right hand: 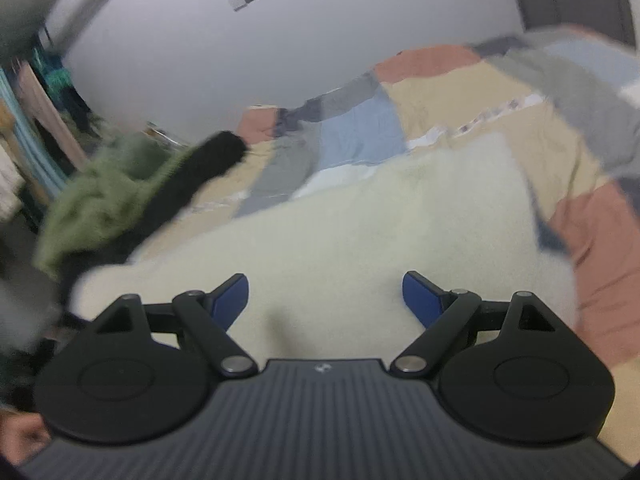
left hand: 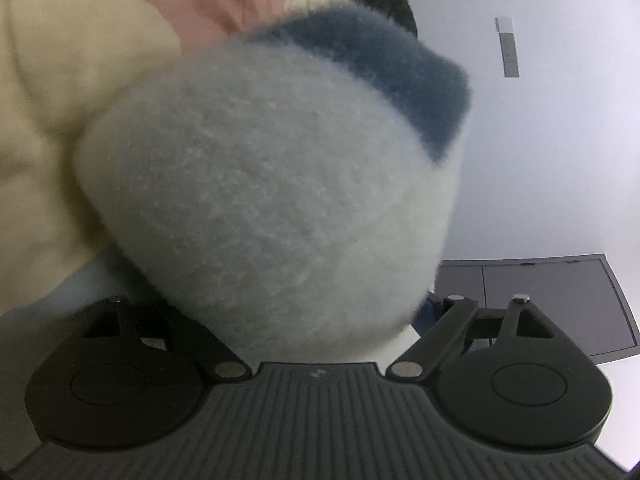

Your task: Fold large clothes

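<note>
1. Left wrist view: fuzzy pale garment (left hand: 256,200) with a blue patch bulges up between the left gripper (left hand: 320,312) arms, hiding both fingertips. Arms stand wide; can't tell whether the pads press the fabric. Cream bedding (left hand: 60,92) behind.
2. Right wrist view: right gripper (right hand: 326,300) jaws spread, blue pads clear, nothing between. The same pale garment (right hand: 340,224) lies spread on the patchwork bed (right hand: 460,100) just below. Green-and-black clothing (right hand: 120,192) at left, blurred.

A pale grey fleece garment (left hand: 256,200) with a dark blue patch looks thick, fuzzy and matt. The cream blanket (right hand: 340,232) on the bed is shaggy, soft pile. Beneath it the patchwork quilt (right hand: 460,92) is smooth woven cloth. The green sweater (right hand: 96,196) looks woolly. The right gripper (right hand: 326,300) has matt black ribbed plastic, shiny metal pivots and smooth blue fingers (right hand: 420,300).
</note>
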The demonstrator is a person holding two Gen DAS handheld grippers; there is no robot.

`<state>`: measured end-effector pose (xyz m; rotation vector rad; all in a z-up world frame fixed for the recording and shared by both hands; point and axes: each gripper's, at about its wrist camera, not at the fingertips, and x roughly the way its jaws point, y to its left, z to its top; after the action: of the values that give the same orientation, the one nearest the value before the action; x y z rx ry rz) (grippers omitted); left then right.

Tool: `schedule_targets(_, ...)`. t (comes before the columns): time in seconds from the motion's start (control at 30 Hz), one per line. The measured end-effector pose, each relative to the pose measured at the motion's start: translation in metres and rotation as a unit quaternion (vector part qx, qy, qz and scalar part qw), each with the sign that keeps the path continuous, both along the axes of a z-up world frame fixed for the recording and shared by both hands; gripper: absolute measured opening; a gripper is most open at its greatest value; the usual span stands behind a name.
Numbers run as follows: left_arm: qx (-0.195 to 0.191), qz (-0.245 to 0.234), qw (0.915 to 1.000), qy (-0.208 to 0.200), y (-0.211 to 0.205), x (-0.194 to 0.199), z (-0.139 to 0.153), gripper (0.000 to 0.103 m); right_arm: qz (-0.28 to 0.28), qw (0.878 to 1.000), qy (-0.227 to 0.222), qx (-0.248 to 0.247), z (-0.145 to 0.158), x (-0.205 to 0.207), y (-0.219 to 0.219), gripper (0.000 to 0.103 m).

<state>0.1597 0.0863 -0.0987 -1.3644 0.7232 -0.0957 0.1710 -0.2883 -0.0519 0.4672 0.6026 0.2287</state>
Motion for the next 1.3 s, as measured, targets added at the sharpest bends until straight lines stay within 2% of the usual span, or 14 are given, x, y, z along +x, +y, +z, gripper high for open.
schedule_targets(0.07, 0.017, 0.0, 0.9998, -0.006, 0.0, -0.006, 0.007, 0.073, 0.017, 0.998, 0.005, 0.057, 0.002, -0.009, -0.002, 0.087)
schedule_targets(0.17, 0.04, -0.003, 0.9989, -0.024, 0.0, -0.015, 0.024, 0.054, 0.034, 0.988, 0.024, 0.152, -0.007, -0.018, 0.002, 0.087)
schedule_targets(0.27, 0.056, -0.008, 0.9965, -0.061, -0.006, -0.023, 0.04, 0.049, 0.046, 0.969, 0.068, 0.232, -0.028, -0.019, 0.013, 0.089)
schedule_targets(0.33, 0.066, -0.014, 0.9942, -0.085, -0.006, -0.027, 0.049, 0.048, 0.061, 0.952, 0.099, 0.284, -0.043, -0.015, 0.02, 0.09)
schedule_targets(0.43, 0.056, -0.016, 0.9928, -0.105, -0.005, -0.032, 0.057, 0.048, 0.079, 0.925, 0.15, 0.34, -0.063, -0.004, 0.031, 0.09)
schedule_targets(0.5, 0.05, -0.016, 0.992, -0.115, -0.006, -0.035, 0.061, 0.048, 0.072, 0.911, 0.164, 0.371, -0.074, 0.004, 0.033, 0.09)
schedule_targets(0.6, 0.04, -0.016, 0.9911, -0.126, -0.007, -0.042, 0.067, 0.047, 0.039, 0.902, 0.161, 0.399, -0.082, 0.013, 0.026, 0.09)
schedule_targets(0.83, 0.04, -0.021, 0.9895, -0.137, -0.006, -0.043, 0.075, 0.047, -0.056, 0.866, 0.166, 0.469, -0.1, 0.005, -0.007, 0.09)
schedule_targets(0.87, 0.04, -0.021, 0.9896, -0.137, -0.005, -0.039, 0.073, 0.047, -0.077, 0.863, 0.165, 0.471, -0.102, 0.0, -0.011, 0.09)
schedule_targets(0.97, 0.036, -0.018, 0.9905, -0.132, -0.002, -0.036, 0.073, 0.047, -0.154, 0.866, 0.141, 0.455, -0.097, -0.018, -0.036, 0.091)
schedule_targets(1.03, 0.035, -0.016, 0.991, -0.128, -0.001, -0.026, 0.068, 0.047, -0.171, 0.848, 0.142, 0.481, -0.102, -0.021, -0.048, 0.091)
schedule_targets(1.07, 0.035, -0.016, 0.9912, -0.127, 0.001, -0.021, 0.065, 0.047, -0.179, 0.844, 0.143, 0.486, -0.103, -0.021, -0.052, 0.091)
schedule_targets(1.17, 0.037, -0.017, 0.9916, -0.123, 0.001, -0.025, 0.066, 0.047, -0.191, 0.849, 0.127, 0.476, -0.102, -0.02, -0.056, 0.091)
schedule_targets(1.3, 0.04, -0.015, 0.9925, -0.114, 0.003, -0.027, 0.064, 0.047, -0.171, 0.865, 0.139, 0.452, -0.107, -0.004, -0.055, 0.09)
